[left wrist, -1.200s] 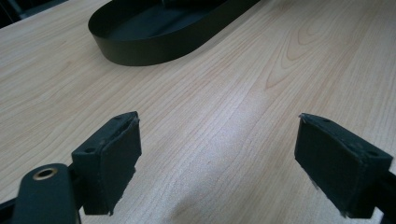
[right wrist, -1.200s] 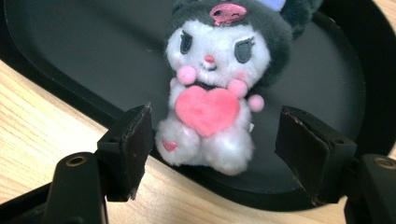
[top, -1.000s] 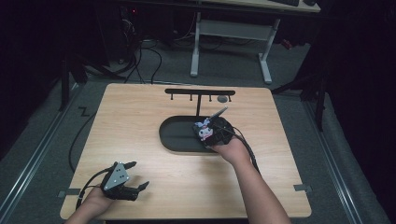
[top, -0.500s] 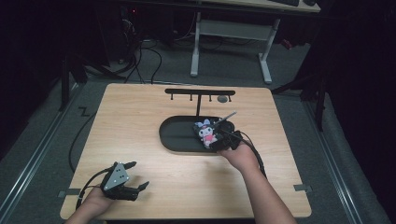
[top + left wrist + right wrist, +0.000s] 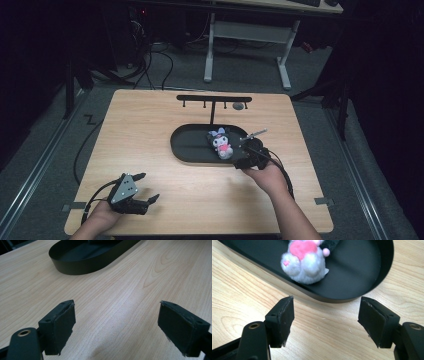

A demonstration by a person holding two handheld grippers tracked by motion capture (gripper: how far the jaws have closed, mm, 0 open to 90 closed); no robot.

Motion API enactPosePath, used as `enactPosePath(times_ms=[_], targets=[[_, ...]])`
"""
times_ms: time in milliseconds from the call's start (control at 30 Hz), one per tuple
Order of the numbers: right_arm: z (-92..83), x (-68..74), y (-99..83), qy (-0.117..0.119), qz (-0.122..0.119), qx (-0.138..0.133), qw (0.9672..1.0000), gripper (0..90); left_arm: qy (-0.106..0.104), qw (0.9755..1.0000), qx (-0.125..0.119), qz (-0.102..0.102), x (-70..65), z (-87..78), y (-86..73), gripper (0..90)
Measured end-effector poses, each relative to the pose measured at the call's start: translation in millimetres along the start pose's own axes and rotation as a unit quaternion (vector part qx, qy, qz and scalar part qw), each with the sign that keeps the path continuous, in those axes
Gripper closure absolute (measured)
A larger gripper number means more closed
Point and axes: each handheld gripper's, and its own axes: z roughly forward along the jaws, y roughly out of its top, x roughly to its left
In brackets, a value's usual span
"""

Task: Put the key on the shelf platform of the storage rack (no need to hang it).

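A small plush toy (image 5: 221, 142), white with a pink heart and dark ears, lies in the right half of the black oval tray (image 5: 186, 148). In the right gripper view the plush toy (image 5: 304, 262) rests inside the tray's rim (image 5: 364, 287), just beyond the jaws. My right gripper (image 5: 244, 156) stands open and empty over the wood beside the tray's near right edge; its own view shows the right gripper (image 5: 325, 320) with nothing between the pads. My left gripper (image 5: 148, 188) rests open at the table's front left, and the left gripper (image 5: 116, 327) looks towards the tray (image 5: 82, 262).
A black T-shaped rack (image 5: 214, 100) with small hooks stands behind the tray, with a small grey object (image 5: 239, 106) by its right end. The wooden table (image 5: 135, 130) is bordered by dark floor, cables and a desk frame (image 5: 247, 35) farther back.
My right gripper, shut on the plush toy over the tray a second ago, has let it go into the tray and drawn back to the near right. The left gripper has stayed put.
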Motion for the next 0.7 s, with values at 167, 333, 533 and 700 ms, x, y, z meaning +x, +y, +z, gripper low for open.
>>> enactPosePath(times_ms=[167,333,533,700], targets=[[1.4,-2.1,-16.4,0.003,0.010,-0.020,0.9997,29.4,0.000,1.0000,0.001,0.000,0.0,0.3,0.1,15.5],[1.3,-3.1,-39.3,0.013,0.023,-0.064,0.9976,28.5,-0.001,1.0000,0.001,-0.001,0.1,0.5,0.2,15.5],[1.1,-3.2,-69.5,0.002,0.032,-0.109,0.9935,28.1,0.000,1.0000,0.001,-0.001,0.0,0.5,0.2,15.6],[5.6,0.9,-98.5,-0.008,0.032,-0.136,0.9902,28.2,0.002,1.0000,0.001,-0.002,0.0,0.6,0.2,15.5]])
